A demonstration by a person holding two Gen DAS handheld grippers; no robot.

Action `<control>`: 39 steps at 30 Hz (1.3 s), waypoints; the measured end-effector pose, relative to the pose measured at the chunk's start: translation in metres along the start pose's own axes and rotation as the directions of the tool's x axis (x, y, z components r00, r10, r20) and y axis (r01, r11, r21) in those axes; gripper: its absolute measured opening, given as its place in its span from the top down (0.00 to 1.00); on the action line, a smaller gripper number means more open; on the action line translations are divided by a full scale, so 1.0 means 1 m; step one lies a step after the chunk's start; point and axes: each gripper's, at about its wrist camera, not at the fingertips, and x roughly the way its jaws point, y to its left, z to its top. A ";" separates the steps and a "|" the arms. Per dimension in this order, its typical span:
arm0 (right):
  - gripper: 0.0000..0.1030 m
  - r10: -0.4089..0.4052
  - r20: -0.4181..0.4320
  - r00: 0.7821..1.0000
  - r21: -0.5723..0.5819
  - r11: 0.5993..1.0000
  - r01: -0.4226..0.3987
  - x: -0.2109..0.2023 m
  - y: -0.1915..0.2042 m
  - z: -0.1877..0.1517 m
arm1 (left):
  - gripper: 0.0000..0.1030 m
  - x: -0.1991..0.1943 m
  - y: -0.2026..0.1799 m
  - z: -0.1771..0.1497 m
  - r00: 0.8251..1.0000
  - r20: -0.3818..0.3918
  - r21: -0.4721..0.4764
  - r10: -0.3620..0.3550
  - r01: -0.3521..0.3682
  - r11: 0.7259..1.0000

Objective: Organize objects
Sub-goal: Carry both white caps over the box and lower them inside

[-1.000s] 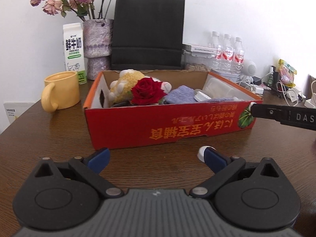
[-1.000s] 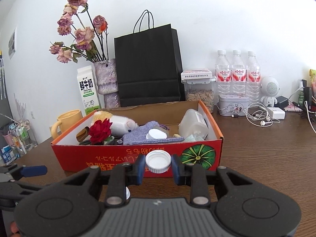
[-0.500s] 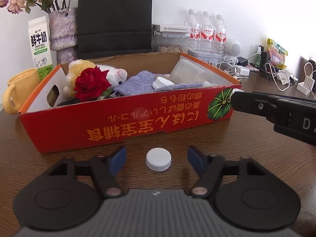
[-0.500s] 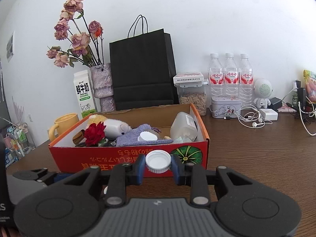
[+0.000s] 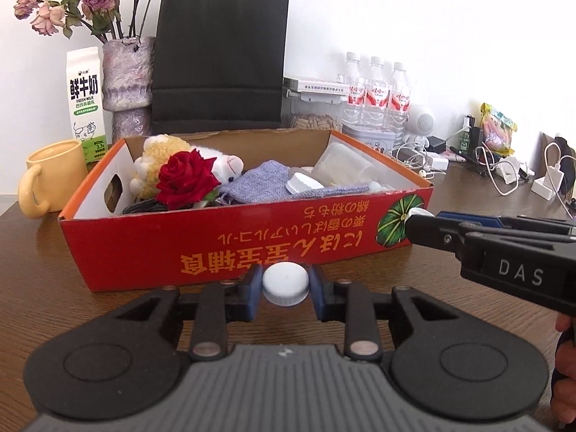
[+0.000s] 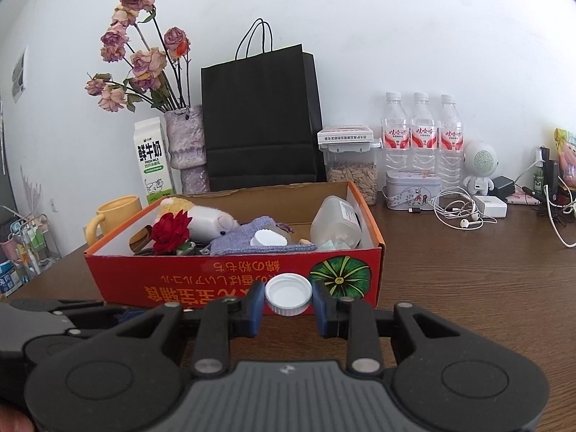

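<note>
My left gripper [image 5: 285, 286] is shut on a white bottle cap [image 5: 285, 283], closed side up, just in front of the red cardboard box [image 5: 252, 241]. My right gripper [image 6: 288, 297] is shut on a second white cap [image 6: 288, 293], open side up, held before the same box [image 6: 201, 280]. The box holds a plush toy [image 5: 162, 158], a red rose [image 5: 187, 180], a purple cloth [image 5: 266, 180], a white cap [image 5: 300, 183] and a clear plastic jar [image 5: 342, 169]. The right gripper shows from the side at the right edge of the left wrist view [image 5: 417, 221].
Behind the box stand a yellow mug [image 5: 50, 176], a milk carton [image 5: 84, 100], a vase of dried roses [image 5: 124, 82], a black paper bag [image 5: 219, 61], a seed container [image 6: 351, 165], three water bottles [image 6: 419, 136], a tin [image 6: 412, 190], chargers and cables [image 6: 468, 216].
My left gripper closed on the white cap that lay between its open fingers on the table. My right gripper kept its cap and shifted slightly.
</note>
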 end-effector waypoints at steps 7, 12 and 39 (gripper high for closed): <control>0.73 -0.002 0.005 1.000 -0.017 1.000 0.002 0.003 0.004 -0.004 | 0.72 -0.013 0.012 -0.002 0.999 0.031 -0.014 0.025 -0.025 1.000; 0.73 -0.004 0.015 1.000 -0.025 1.000 0.004 0.003 0.006 -0.005 | 0.72 -0.025 0.021 -0.005 0.997 0.056 -0.031 0.048 -0.046 0.998; 0.73 0.056 0.165 0.985 -0.082 0.996 -0.043 0.056 0.038 0.072 | 0.72 -0.002 0.041 0.092 0.951 0.280 -0.094 0.130 -0.107 0.990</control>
